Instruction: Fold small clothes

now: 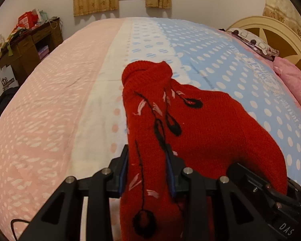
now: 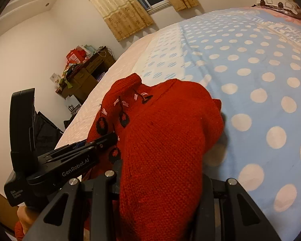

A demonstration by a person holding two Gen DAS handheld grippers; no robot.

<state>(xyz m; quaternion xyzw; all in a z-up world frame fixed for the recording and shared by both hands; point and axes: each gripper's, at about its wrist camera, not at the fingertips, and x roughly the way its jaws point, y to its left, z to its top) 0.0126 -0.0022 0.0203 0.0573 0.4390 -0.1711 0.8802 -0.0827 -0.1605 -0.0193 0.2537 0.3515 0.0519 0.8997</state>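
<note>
A small red knitted sweater (image 1: 200, 124) with black and pink stitching lies partly on the bed and is held up at its near edge. My left gripper (image 1: 148, 166) is shut on a bunched part of the sweater between its blue pads. My right gripper (image 2: 160, 182) is shut on another part of the same sweater (image 2: 166, 132), which drapes over its fingers and hides them. The left gripper's body (image 2: 74, 160) shows in the right wrist view, at the sweater's left side. The right gripper's body (image 1: 271, 192) shows at the lower right of the left wrist view.
The bed cover (image 1: 50, 110) is pink on the left, white in the middle, blue with white dots on the right. Pillows (image 1: 254, 42) and a headboard (image 1: 275, 32) are at the far right. A cluttered wooden desk (image 1: 30, 46) stands at the left wall.
</note>
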